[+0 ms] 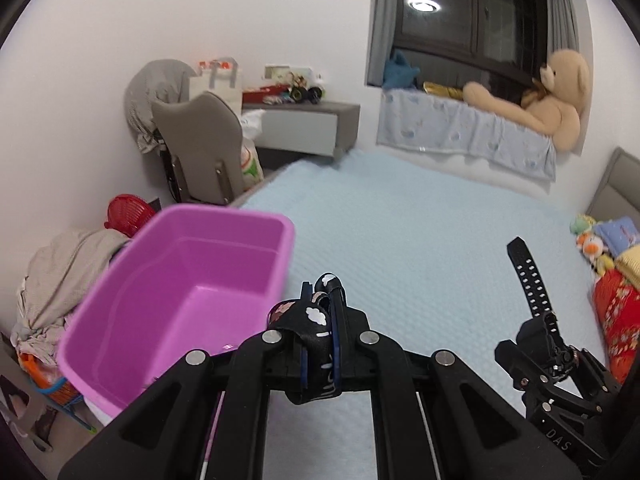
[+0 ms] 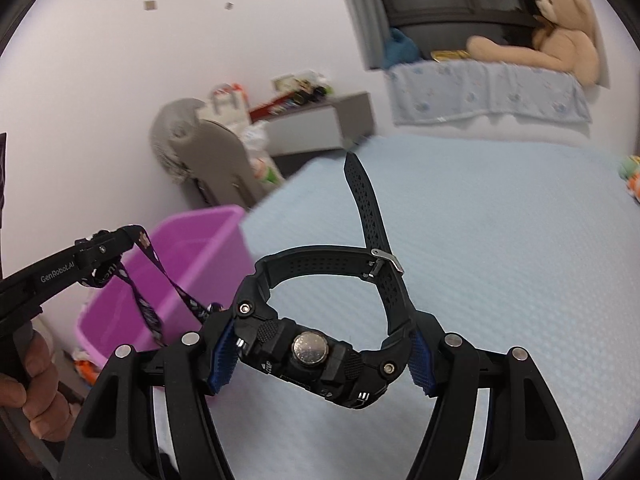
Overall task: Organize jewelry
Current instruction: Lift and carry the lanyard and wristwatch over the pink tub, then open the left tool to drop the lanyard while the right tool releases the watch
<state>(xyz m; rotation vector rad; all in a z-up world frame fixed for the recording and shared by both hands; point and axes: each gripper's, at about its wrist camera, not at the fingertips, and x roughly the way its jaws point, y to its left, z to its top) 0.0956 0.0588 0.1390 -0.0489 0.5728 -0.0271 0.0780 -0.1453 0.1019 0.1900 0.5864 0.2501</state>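
Chunky black rubber-strap watch [image 2: 316, 354] is pinched across its case by the right gripper [image 2: 320, 356], blue pads [image 2: 422, 360] on both sides, buckled loop and loose strap tail pointing up and away over the light blue quilted bed [image 2: 500, 260]. The left gripper [image 1: 320, 320] is clamped on a black patterned fabric lanyard [image 1: 316, 316]. The empty pink plastic tub [image 1: 192, 292] at the bed's left edge sits just left of the left gripper, so that one's nearer, I'd guess.
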